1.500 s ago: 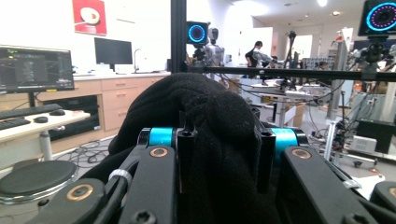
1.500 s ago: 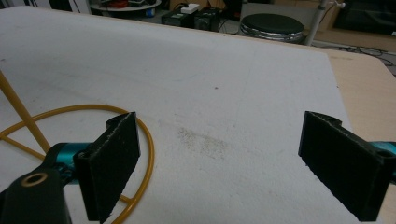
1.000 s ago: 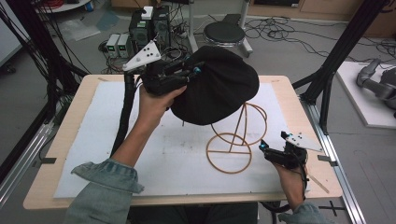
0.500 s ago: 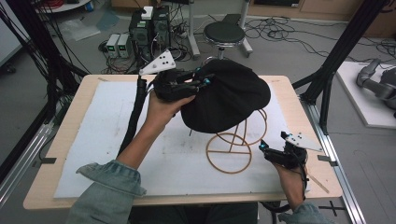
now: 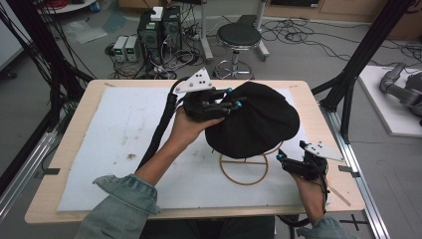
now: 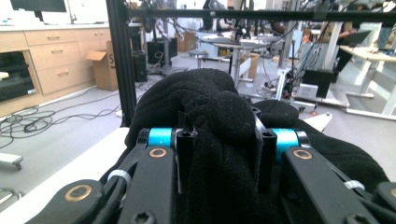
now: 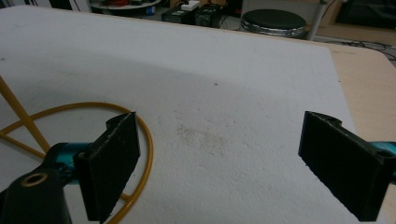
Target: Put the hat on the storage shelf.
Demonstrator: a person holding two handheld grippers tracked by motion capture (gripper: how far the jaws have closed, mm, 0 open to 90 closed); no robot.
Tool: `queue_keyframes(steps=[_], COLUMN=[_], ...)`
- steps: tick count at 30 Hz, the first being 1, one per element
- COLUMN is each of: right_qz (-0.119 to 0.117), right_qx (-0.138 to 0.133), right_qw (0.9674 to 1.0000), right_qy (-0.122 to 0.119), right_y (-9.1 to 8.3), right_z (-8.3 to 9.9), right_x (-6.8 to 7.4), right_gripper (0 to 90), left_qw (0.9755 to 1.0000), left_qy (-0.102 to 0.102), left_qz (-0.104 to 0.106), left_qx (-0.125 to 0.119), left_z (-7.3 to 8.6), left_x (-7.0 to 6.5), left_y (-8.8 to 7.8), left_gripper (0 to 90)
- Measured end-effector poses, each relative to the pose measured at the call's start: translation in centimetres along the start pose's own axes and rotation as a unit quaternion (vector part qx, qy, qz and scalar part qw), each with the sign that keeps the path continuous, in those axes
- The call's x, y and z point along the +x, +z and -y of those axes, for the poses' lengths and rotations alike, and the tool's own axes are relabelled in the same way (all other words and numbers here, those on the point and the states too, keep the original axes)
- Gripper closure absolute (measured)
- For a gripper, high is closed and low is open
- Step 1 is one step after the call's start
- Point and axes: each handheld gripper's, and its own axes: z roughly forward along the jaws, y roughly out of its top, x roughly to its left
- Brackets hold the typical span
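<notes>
Cables, computer boxes and a round black stool (image 5: pixel 239 36) crowd the floor beyond the wooden table (image 5: pixel 64 144), whose top carries a white foam sheet (image 5: pixel 124 134). Near the sheet's right part stands a brass-coloured wire stand (image 5: pixel 244 169), its ring base flat on the foam. A black hat (image 5: pixel 259 122) sits over the top of that stand, hiding its upper part from the high view. The left gripper (image 5: pixel 226 102) is at the hat's left edge, and the left gripper view shows what the high view cannot: its jaws pinch a bunched fold of the black fabric (image 6: pixel 219 140). The right gripper (image 5: pixel 286 160) hovers just right of the ring base; the right gripper view shows its jaws wide apart with bare foam between them and the ring (image 7: pixel 144 154) passing behind the left jaw.
</notes>
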Motion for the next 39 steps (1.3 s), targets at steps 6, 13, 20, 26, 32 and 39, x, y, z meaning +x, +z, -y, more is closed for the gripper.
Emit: queue_keyframes(steps=[6, 13, 20, 26, 32, 39], right_qz=[0.001, -0.001, -0.002, -0.002, -0.003, -0.003], right_qx=[-0.001, -0.001, 0.0, -0.001, 0.002, 0.003], right_qw=[1.0, 1.0, 1.0, 1.0, 1.0, 1.0], right_qy=[-0.001, 0.002, 0.002, 0.002, 0.003, 0.002], right_y=[0.0, 0.0, 0.1, 0.1, 0.1, 0.1], right_z=[0.0, 0.0, 0.1, 0.1, 0.1, 0.1], right_x=[-0.1, -0.1, -0.1, -0.1, -0.1, -0.1], right_gripper=[12.4, 12.5, 12.4, 12.4, 12.4, 12.4], left_qw=[0.9999, 0.9998, 0.9998, 0.9997, 0.9995, 0.9993], left_qy=[0.008, 0.011, 0.005, 0.001, -0.007, -0.014], left_qz=[0.006, 0.007, 0.007, 0.016, 0.014, 0.011], left_qx=[0.008, 0.016, 0.016, 0.02, 0.026, 0.032], left_z=[0.4, 1.0, 1.5, 1.9, 2.3, 2.6], left_x=[-0.7, -1.0, -1.2, -1.2, -1.0, -0.8], left_y=[0.6, 1.0, 1.2, 1.2, 1.3, 1.2], left_gripper=[69.4, 67.5, 64.5, 59.6, 49.7, 38.8])
